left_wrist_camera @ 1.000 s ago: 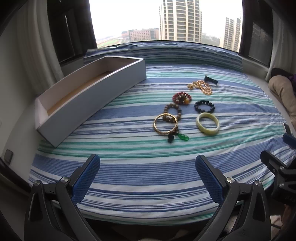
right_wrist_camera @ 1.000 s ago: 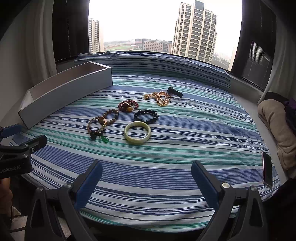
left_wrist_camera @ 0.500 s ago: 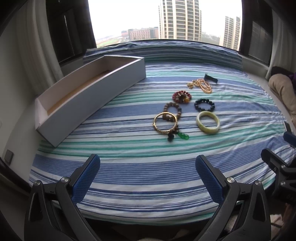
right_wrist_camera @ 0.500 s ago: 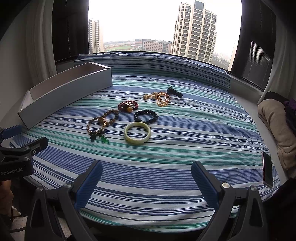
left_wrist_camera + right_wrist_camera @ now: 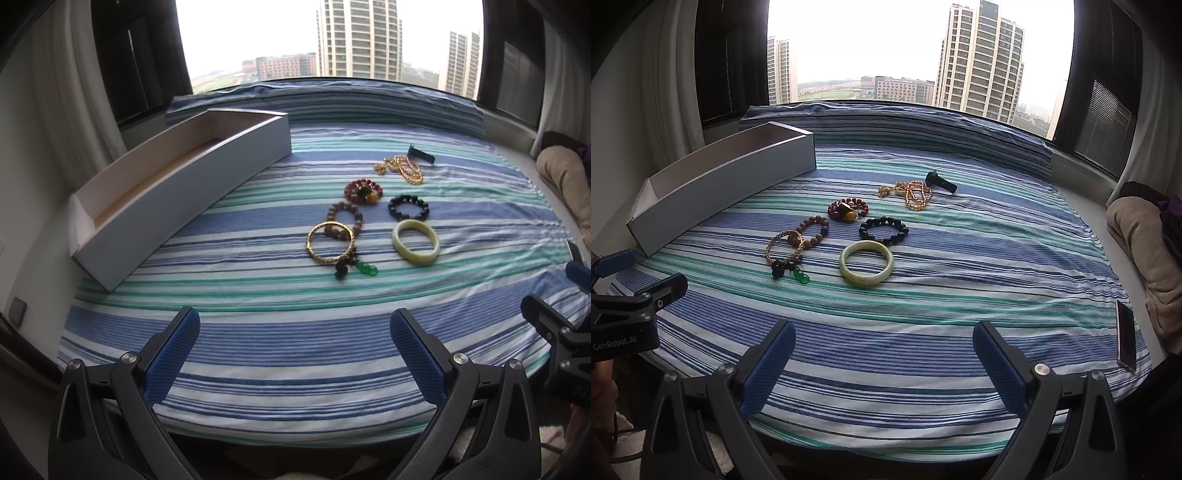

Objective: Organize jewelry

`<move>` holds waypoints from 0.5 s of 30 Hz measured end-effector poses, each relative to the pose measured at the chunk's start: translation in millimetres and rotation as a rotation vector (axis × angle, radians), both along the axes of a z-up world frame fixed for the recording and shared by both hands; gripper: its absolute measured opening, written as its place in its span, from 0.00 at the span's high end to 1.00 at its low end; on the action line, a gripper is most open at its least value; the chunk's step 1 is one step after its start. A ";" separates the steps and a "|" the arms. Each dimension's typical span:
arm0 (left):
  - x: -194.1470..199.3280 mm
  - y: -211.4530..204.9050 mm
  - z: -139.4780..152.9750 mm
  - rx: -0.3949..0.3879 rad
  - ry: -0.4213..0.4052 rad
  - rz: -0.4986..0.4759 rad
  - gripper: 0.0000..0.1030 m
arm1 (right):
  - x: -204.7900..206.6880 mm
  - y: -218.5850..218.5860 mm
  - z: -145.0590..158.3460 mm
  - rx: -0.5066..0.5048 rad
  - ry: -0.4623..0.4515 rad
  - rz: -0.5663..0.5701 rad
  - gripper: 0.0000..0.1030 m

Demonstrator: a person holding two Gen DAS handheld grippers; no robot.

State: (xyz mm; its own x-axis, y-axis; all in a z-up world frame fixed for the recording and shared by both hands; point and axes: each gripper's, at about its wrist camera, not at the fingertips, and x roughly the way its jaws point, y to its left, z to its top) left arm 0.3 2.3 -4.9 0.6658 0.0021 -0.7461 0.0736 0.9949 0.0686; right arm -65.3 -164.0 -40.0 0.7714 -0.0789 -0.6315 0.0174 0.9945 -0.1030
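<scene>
— How are the two grippers held?

— The left gripper (image 5: 294, 354) is held low over the near edge of the striped cloth (image 5: 280, 332), its blue pads spread wide with nothing between them. The right gripper (image 5: 884, 363) is carried the same way, jaws fully apart and empty. Each is glimpsed at the border of the other's view.

— And where is the jewelry found?

— It is laid out on the cloth, well ahead of both grippers. A pale green bangle (image 5: 866, 267) is placed nearest, with a black bead bracelet (image 5: 883, 229) just behind it. To their left a gold bangle (image 5: 330, 243) is overlapped by a brown bead bracelet (image 5: 345, 220), and a green pendant (image 5: 800, 276) with dark beads is seen at the gold bangle's near side. A red bead bracelet (image 5: 848, 209) is set further back, and a gold chain (image 5: 911, 194) beyond it, beside a small dark object (what it is cannot be told) (image 5: 941, 182).

— Is anything held in the box?

— The long white box (image 5: 177, 192) is set at the left, apart from the pieces; no jewelry is seen on the visible part of its floor. A phone (image 5: 1126, 336) is seen at the cloth's right edge.
</scene>
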 end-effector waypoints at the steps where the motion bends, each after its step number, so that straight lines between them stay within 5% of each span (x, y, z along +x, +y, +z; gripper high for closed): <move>1: 0.0 0.1 0.1 0.000 0.000 0.000 0.01 | 0.1 -0.2 0.2 0.000 0.000 0.000 0.04; 15: -3.5 4.4 -5.5 -0.001 0.005 0.009 0.01 | -0.6 -0.2 0.5 -0.002 -0.002 -0.003 0.04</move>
